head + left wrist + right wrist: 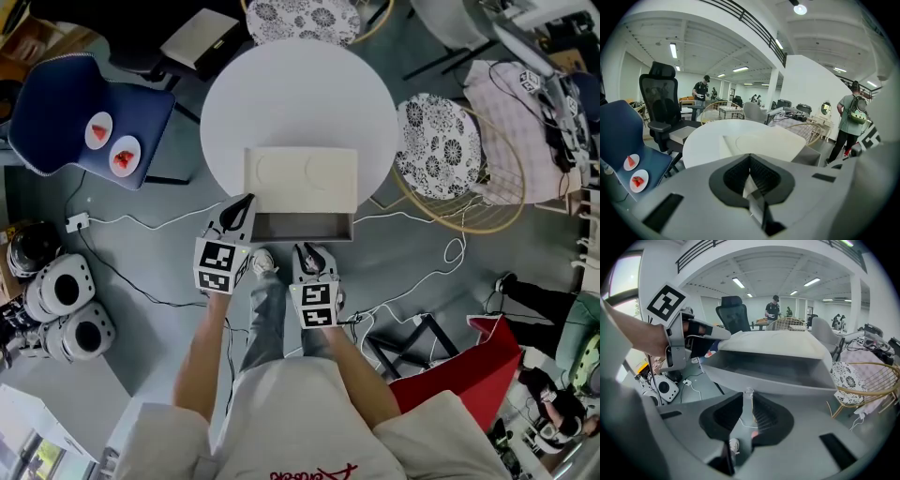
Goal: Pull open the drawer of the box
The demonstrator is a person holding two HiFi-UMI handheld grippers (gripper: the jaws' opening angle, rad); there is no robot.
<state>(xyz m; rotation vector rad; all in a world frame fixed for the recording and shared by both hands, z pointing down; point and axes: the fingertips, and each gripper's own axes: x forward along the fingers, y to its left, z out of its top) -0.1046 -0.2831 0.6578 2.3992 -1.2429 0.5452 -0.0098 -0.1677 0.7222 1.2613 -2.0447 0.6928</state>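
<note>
Now the box (300,178) is seen at the 6 o'clock edge of the round white desk (300,94). Its grey drawer (302,228) is drawn well out toward 6 o'clock, past the desk's rim. And the right gripper (314,251) is set at the drawer's front, at 6 o'clock of it. Its jaws are pinched on the small clear knob (748,392) there, with a narrow gap kept between them by the knob. Over at the box's 7 o'clock corner, the left gripper (246,202) is laid with its tip against the box, jaws pressed together. A blue chair (89,117) is parked at 9 o'clock of the desk, a cushioned rattan chair (441,150) at 3 o'clock.
</note>
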